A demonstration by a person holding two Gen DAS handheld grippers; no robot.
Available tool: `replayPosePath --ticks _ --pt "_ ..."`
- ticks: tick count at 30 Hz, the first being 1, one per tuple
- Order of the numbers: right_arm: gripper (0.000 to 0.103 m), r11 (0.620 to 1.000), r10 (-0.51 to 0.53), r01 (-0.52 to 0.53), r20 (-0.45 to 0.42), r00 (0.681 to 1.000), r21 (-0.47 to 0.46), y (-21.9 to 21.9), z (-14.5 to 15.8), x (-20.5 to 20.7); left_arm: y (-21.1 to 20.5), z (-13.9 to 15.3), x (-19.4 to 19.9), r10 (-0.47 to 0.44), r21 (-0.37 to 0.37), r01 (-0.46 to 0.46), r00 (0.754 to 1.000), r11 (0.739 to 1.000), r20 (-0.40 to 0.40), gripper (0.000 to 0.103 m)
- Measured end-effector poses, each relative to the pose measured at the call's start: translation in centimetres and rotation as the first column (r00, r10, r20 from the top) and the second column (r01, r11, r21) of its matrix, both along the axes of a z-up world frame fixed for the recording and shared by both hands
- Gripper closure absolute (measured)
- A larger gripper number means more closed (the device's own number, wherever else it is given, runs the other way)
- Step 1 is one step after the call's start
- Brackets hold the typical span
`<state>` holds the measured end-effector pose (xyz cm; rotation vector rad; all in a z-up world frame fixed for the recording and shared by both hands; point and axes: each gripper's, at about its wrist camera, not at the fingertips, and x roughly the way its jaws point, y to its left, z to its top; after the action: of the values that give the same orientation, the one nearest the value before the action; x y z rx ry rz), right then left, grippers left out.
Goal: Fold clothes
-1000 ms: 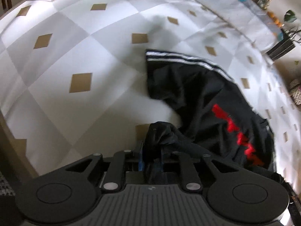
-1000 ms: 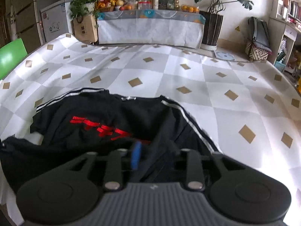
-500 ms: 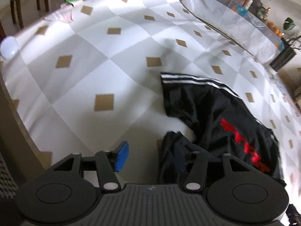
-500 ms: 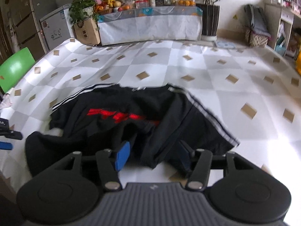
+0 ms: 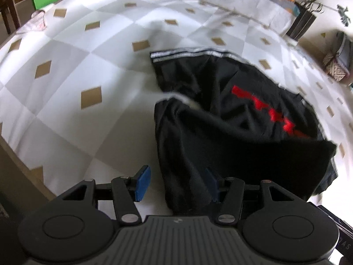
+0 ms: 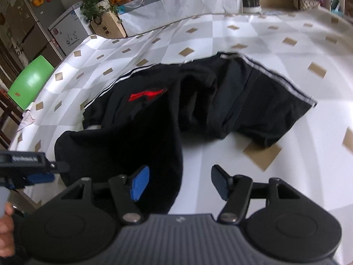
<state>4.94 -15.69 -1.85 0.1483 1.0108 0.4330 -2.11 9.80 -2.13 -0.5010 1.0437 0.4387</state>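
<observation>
A black garment (image 5: 220, 121) with red print and white side stripes lies crumpled on the checked tablecloth (image 5: 77, 66). Its near part is folded over itself. My left gripper (image 5: 176, 183) is open above the garment's near left corner. Cloth lies loose between the fingers, next to the right one. In the right wrist view the garment (image 6: 198, 101) spreads across the tablecloth (image 6: 286, 132). My right gripper (image 6: 179, 184) has its jaws opening, and the fold's edge lies unpressed beside its blue pad (image 6: 140, 183). The left gripper (image 6: 33, 165) shows at that view's left edge.
A green chair (image 6: 30, 81) stands past the table's left side. A crumpled pale cloth (image 5: 37, 22) lies by that edge. A side table with fruit and plants (image 6: 165, 2) stands against the far wall. A hand (image 6: 5, 220) is at the lower left.
Both grippers were shut on bunched black cloth; they have opened and let it go. The garment's near part now lies folded on the table, and both grippers have drawn back.
</observation>
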Motion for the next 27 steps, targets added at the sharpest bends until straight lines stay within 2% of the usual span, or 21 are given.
replayPosePath --ticks 5,12,17,18,19,20,21,22,23,24,26,27 --pt "0.042 1.000 -0.006 0.006 -0.032 0.999 0.012 0.7 -1.4 0.5 0.4 -1.2 0.2 0.023 -0.034 -0.024 1.000 0.999 -0.011 0.050" --pt "0.042 0.999 -0.029 0.032 -0.080 0.996 0.033 1.8 -3.3 1.3 -0.3 -2.6 1.3 -0.007 -0.045 0.006 1.000 0.999 -0.024 0.049" --pt "0.047 1.000 -0.023 0.024 -0.063 0.998 0.010 2.6 -3.8 1.3 -0.7 -3.2 1.9 -0.026 -0.042 0.025 0.999 0.999 -0.021 0.049" --pt "0.053 1.000 -0.025 0.025 -0.061 0.998 0.008 2.7 -3.8 1.3 -0.8 -3.3 1.9 -0.030 -0.040 0.030 0.999 0.999 -0.017 0.049" --pt "0.064 1.000 -0.024 0.025 -0.061 0.998 0.009 2.8 -3.8 1.4 -0.9 -3.3 2.0 -0.034 -0.037 0.034 0.999 0.999 -0.012 0.049" --pt "0.068 1.000 -0.023 0.024 -0.060 0.998 0.005 2.9 -3.8 1.4 -1.0 -3.4 2.1 -0.040 -0.034 0.040 0.999 0.999 -0.007 0.049" --pt "0.079 1.000 -0.020 0.020 -0.060 0.998 -0.008 3.0 -3.8 1.4 -1.1 -3.4 2.1 -0.049 -0.030 0.049 0.999 0.998 -0.003 0.049" --pt "0.084 1.000 -0.017 0.016 -0.058 0.998 -0.018 3.1 -3.8 1.4 -1.2 -3.5 2.2 -0.060 -0.024 0.060 0.998 0.998 -0.004 0.050" --pt "0.087 1.000 -0.015 0.014 -0.055 0.998 -0.021 3.1 -3.6 1.3 -1.4 -3.5 2.3 -0.072 -0.016 0.071 0.997 0.997 -0.006 0.057" --pt "0.091 1.000 -0.012 0.011 -0.051 0.999 -0.023 3.2 -3.5 1.2 -1.5 -3.5 2.3 -0.082 -0.010 0.082 0.997 0.997 -0.008 0.071" --pt "0.093 1.000 -0.011 0.010 -0.040 0.999 -0.015 3.1 -2.9 0.9 -1.5 -3.4 2.3 -0.099 -0.010 0.099 0.995 0.995 -0.008 0.083" --pt "0.094 1.000 -0.010 0.010 -0.034 0.999 -0.009 2.9 -2.6 0.7 -1.5 -3.3 2.2 -0.107 -0.013 0.107 0.994 0.994 0.000 0.084"
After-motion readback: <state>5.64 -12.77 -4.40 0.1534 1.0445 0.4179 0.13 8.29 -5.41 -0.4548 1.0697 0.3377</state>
